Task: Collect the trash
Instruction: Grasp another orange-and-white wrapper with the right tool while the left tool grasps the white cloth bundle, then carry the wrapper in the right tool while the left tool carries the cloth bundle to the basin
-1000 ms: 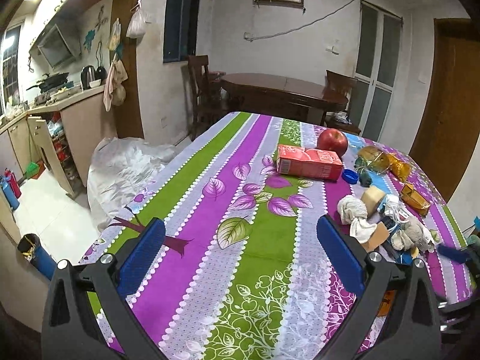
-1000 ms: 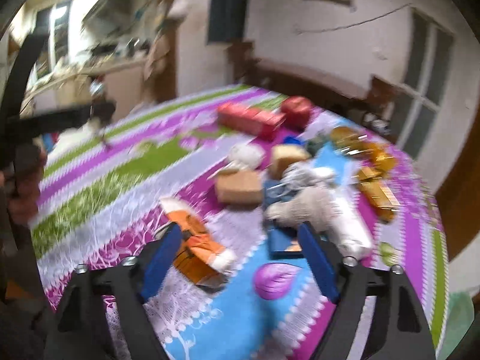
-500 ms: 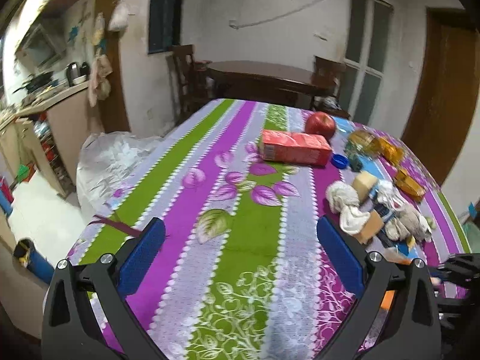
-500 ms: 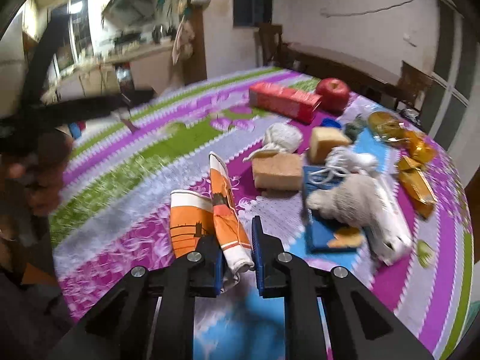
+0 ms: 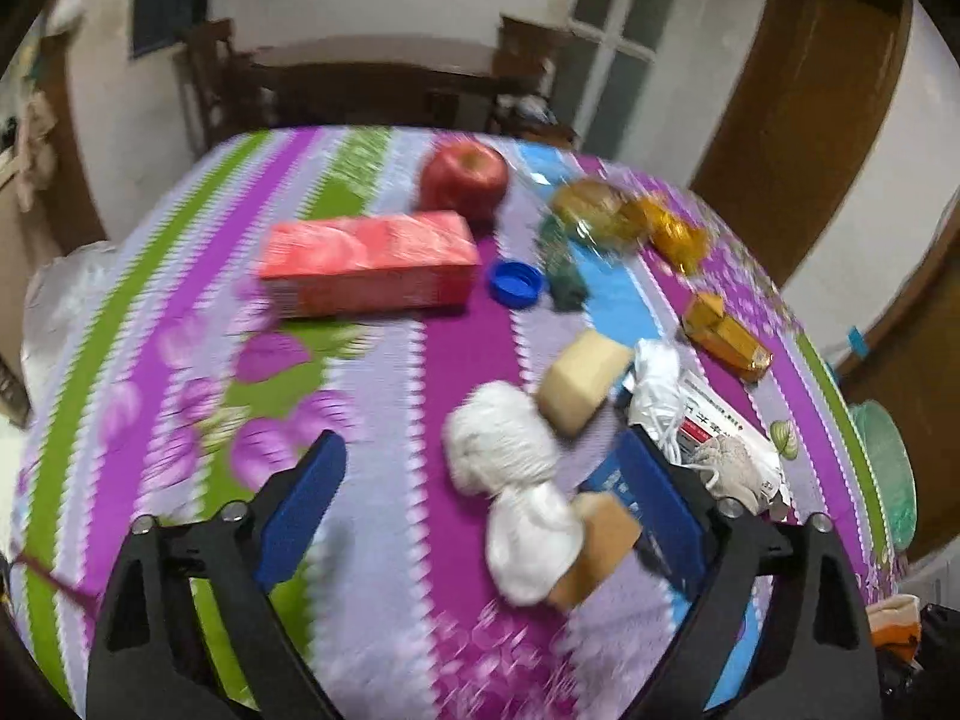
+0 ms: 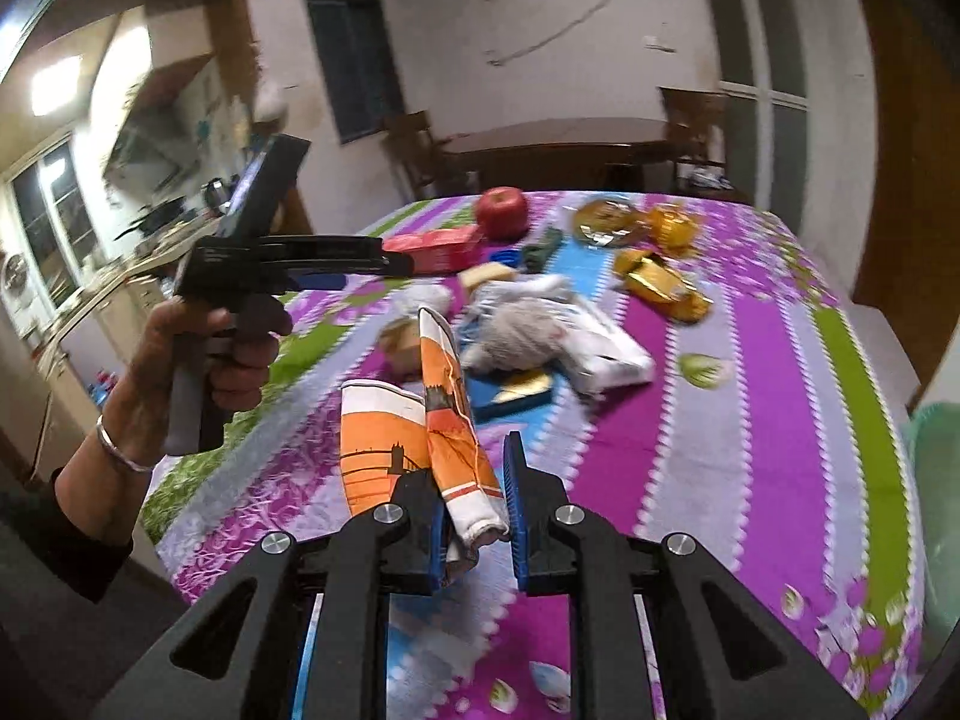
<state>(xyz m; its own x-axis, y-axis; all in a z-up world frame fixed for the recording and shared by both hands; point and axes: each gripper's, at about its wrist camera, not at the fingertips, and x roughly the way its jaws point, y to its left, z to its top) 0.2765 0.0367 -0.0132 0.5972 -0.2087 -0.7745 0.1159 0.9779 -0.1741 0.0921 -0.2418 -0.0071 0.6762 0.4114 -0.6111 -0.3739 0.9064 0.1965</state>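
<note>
Right gripper: clamped on the crushed orange paper cup, lifted above the table.
Left gripper: jaws wide, just been closing a little, empty, over the white wad.

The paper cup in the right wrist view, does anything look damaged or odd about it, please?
Yes. The orange paper cup is crushed flat and folded, one flap sticking up, its rim end pinched in the right claw. It is lifted off the tablecloth rather than standing as a cup.

The left view is motion-blurred, smearing the red carton lettering; a green object is cut off
</note>
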